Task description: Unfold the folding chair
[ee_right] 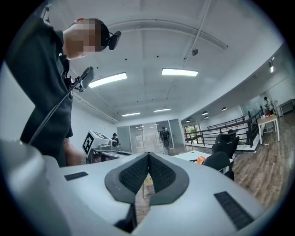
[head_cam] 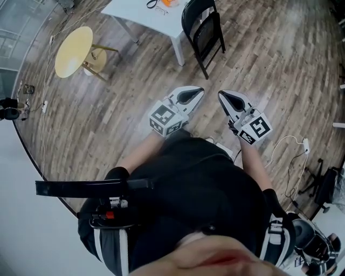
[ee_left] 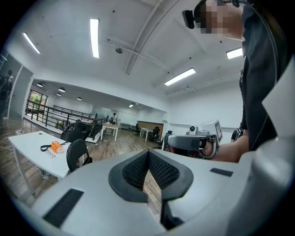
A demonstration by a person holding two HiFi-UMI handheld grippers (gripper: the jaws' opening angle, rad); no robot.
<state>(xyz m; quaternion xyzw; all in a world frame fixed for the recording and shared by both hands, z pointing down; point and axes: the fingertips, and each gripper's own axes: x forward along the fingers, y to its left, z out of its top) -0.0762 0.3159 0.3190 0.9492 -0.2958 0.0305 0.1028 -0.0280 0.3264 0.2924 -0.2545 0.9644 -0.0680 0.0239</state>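
Note:
A black folding chair stands folded, leaning against the corner of a white table at the top of the head view. It also shows in the left gripper view, the chair by the table, and in the right gripper view, the chair at the right. My left gripper and right gripper hover side by side over the wooden floor, short of the chair. Both are shut with nothing between the pads.
A round yellow side table stands at the left. An orange object and glasses lie on the white table. A white cable and plug trail on the floor at the right, near black gear. More desks and people stand far off.

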